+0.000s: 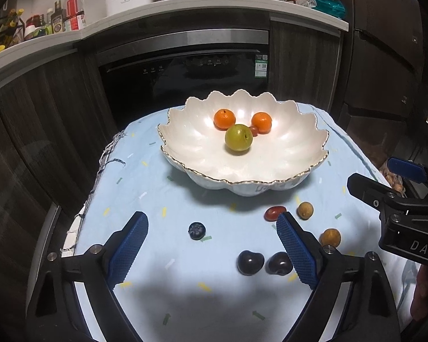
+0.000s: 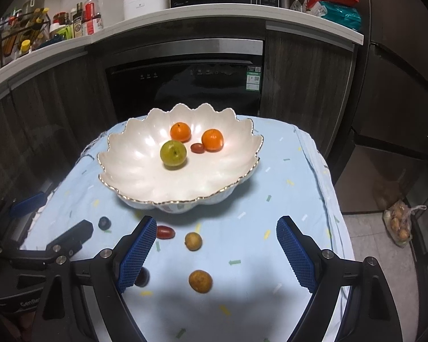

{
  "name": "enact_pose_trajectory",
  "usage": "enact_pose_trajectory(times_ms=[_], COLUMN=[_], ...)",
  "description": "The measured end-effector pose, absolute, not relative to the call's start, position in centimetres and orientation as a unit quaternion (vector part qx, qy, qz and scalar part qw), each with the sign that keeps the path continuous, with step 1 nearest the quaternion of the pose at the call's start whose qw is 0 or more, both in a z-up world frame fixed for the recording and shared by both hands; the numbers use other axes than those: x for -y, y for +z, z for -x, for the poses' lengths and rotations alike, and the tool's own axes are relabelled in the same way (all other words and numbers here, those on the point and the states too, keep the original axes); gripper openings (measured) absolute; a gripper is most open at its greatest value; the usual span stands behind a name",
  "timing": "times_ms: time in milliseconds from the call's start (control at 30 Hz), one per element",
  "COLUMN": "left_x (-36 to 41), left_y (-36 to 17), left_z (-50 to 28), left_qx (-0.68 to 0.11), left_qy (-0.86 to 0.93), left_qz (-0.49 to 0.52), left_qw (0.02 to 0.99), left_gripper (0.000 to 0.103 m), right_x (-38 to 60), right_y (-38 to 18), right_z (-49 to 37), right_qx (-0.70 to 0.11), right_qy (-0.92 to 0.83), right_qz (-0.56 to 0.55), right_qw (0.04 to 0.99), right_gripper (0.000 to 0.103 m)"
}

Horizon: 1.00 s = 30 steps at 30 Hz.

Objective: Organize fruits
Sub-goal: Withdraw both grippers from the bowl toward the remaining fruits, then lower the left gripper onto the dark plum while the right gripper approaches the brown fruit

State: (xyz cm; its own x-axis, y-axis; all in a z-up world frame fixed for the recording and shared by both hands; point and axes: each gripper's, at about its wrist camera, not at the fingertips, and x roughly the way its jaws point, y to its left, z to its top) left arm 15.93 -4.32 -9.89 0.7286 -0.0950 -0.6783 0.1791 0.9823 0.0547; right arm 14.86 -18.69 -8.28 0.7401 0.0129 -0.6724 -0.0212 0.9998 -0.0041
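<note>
Your left gripper [image 1: 211,225] hangs over the near end of a pale blue cloth [image 1: 145,176], jaws spread wide and gripping nothing; a blueberry [image 1: 197,230] and a dark cherry [image 1: 250,262] lie loose on the cloth between its blue pads, a second dark cherry [image 1: 279,262] just inside the right-hand pad. Your right gripper [image 2: 214,230] stands equally wide and empty; two tan round fruits sit between its fingers, the farther longan [image 2: 193,241] and the nearer longan [image 2: 200,281], both apart from the pads. A red grape tomato [image 2: 166,231] lies just past the tip of that gripper's left finger, its long axis running roughly across the frame, tilted slightly. Beyond both grippers, the scalloped white bowl [image 2: 122,168] with its gilt rim rests on the cloth; inside it a green fruit [image 2: 173,153] sits nearest you, stem dimple turned up and toward the camera, with two small oranges [image 2: 180,132] [image 2: 212,140] behind it; a second small tomato [image 2: 198,148] lies beside the right-hand orange, its long axis also crosswise. A dark dishwasher front [image 1: 185,79] fills the background.
</note>
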Motion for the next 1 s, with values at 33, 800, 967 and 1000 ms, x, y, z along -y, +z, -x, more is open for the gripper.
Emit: enact_pose_trajectory(times_ms=[33, 800, 967, 1000], left_x=[4.4, 5.0, 4.9, 5.0], left_y=[-10.0, -14.3, -14.9, -15.0], left_z=[-15.9, -15.0, -15.0, -15.1], left_qx=[-0.361, -0.380, -0.390, -0.391], left_qy=[-0.075, -0.108, -0.110, -0.110], left_qz=[-0.061, -0.078, -0.080, -0.081], left_qw=[0.927, 0.915, 0.911, 0.910], left_gripper=[0.093, 0.089, 0.087, 0.087], right_x=[18.7, 18.4, 18.2, 18.2], right_y=[-8.4, -12.0, -12.6, -12.7], right_z=[-14.8, -14.0, -14.0, -14.0], right_qx=[-0.360, -0.375, -0.379, -0.380], right_qy=[0.010, 0.027, 0.033, 0.033], right_qz=[0.008, 0.016, 0.020, 0.019], right_qw=[0.933, 0.926, 0.925, 0.924], right_gripper=[0.087, 0.087, 0.086, 0.086])
